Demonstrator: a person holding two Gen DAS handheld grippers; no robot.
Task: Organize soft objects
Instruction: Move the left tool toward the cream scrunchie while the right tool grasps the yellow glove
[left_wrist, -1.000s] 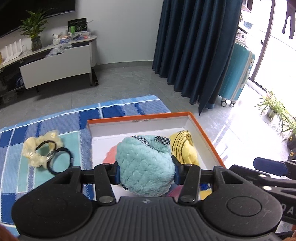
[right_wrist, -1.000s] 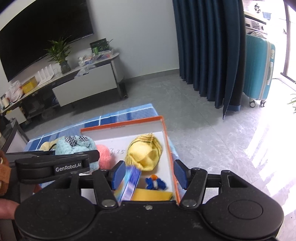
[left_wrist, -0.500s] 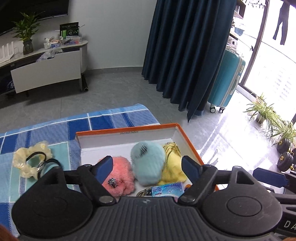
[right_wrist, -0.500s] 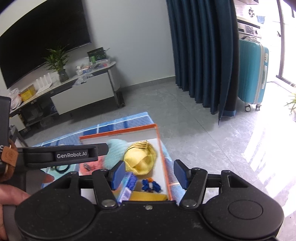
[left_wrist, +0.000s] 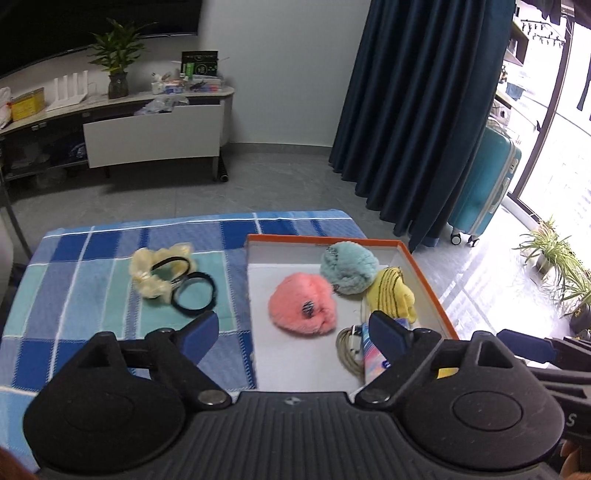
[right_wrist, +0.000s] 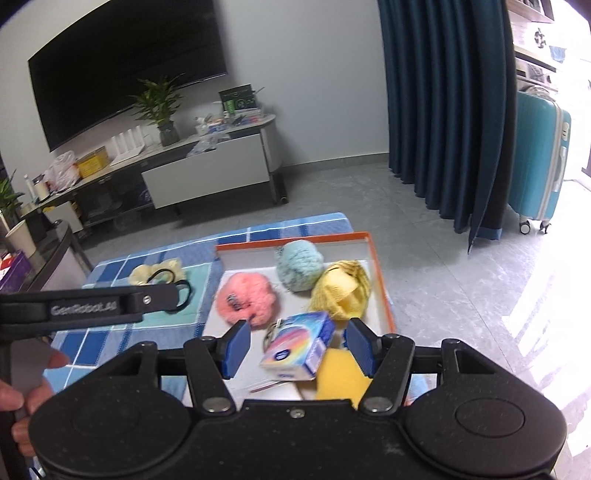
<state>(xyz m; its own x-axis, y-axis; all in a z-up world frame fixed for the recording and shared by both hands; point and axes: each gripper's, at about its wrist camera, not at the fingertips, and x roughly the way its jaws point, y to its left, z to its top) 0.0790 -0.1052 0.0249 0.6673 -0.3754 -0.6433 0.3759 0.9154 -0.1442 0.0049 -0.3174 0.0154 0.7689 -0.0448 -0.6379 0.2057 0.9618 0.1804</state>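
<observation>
**Scrunchie and hair ties next: light, floppy, pinch the bulk**

Left gripper is hanging over the blanket/box boundary, jaws opening, nothing between them. Right gripper is sitting wide apart over the near end of the box, not pressing on anything; the tissue pack is lying in the box below and between its fingers.

The orange-rimmed box is holding the pink pom-pom, teal pom-pom and yellow knit piece, all resting on the white floor, close together. A coiled cable is lying at the near right.

Looks like what's left outside the box is on the plaid blanket: a cream scrunchie with a black hair tie touching its right side, and another black band lying across it.

Handling judgement:
- Scrunchie: near weightless, fully compressible, not fragile. Pinching the thick ruffled bunch on the left side is giving the pads the most fabric to bite.
- Hair tie: thin, elastic, flat on soft cloth. Hard to get under; pads are likely dragging blanket with it. Gripping where it overlaps the scrunchie may lift both together.
- Risk: thin band slipping out of wide pads, or snagging the blanket weave.
</observation>
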